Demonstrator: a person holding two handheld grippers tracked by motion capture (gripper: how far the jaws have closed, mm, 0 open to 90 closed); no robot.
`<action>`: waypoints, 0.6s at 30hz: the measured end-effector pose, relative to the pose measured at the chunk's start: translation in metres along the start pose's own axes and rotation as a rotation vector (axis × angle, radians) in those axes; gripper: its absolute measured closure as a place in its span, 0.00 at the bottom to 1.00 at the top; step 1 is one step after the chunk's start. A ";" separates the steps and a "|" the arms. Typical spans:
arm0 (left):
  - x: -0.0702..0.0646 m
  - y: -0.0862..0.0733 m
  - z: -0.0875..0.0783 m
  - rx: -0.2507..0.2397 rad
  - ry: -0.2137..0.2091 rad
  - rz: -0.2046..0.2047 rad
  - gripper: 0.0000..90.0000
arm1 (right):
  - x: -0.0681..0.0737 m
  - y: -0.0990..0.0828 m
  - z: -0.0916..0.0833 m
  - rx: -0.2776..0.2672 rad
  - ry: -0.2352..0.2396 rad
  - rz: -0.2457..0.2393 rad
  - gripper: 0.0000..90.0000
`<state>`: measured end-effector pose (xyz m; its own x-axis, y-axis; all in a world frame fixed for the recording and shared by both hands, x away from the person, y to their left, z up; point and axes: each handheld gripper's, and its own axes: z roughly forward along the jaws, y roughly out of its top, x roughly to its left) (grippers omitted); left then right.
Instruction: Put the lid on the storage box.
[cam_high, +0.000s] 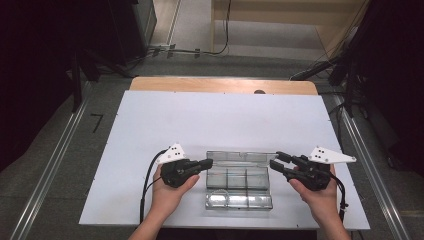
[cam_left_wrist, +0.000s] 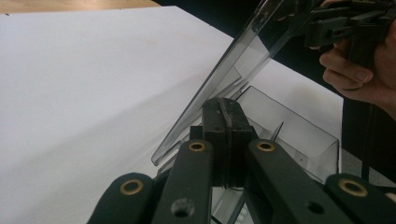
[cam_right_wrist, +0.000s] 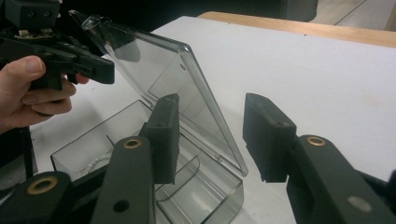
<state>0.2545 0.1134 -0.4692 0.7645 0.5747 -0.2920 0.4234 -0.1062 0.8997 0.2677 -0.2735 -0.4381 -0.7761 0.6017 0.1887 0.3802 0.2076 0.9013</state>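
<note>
I judge I'm mid-way opening the clear box (cam_high: 237, 178): my left gripper (cam_high: 206, 163) is pinched together at its edge, my right gripper (cam_high: 276, 160) stands apart around the raised lid (cam_right_wrist: 177, 88), which next needs tipping fully back.

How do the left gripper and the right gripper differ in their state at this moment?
The left gripper has its jaws shut, while the right gripper has its jaws apart. The left sits at the clear box's left end, the right at the right end beside the raised lid. Both are black, hand-held.

White sheet (cam_high: 200, 120) on wooden table (cam_high: 220, 85); floor cables (cam_high: 190, 50).
</note>
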 end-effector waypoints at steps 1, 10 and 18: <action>0.000 0.000 0.000 0.000 -0.001 0.001 1.00 | -0.001 -0.001 0.000 0.001 -0.002 0.000 0.60; 0.000 0.000 -0.001 -0.004 -0.003 0.000 1.00 | -0.004 -0.011 -0.002 0.015 -0.008 0.002 0.66; 0.000 0.001 -0.003 -0.010 -0.006 -0.002 1.00 | -0.006 -0.019 0.001 0.046 -0.010 0.035 0.84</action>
<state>0.2535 0.1156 -0.4679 0.7664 0.5701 -0.2958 0.4205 -0.0972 0.9021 0.2656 -0.2807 -0.4570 -0.7568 0.6172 0.2152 0.4295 0.2214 0.8755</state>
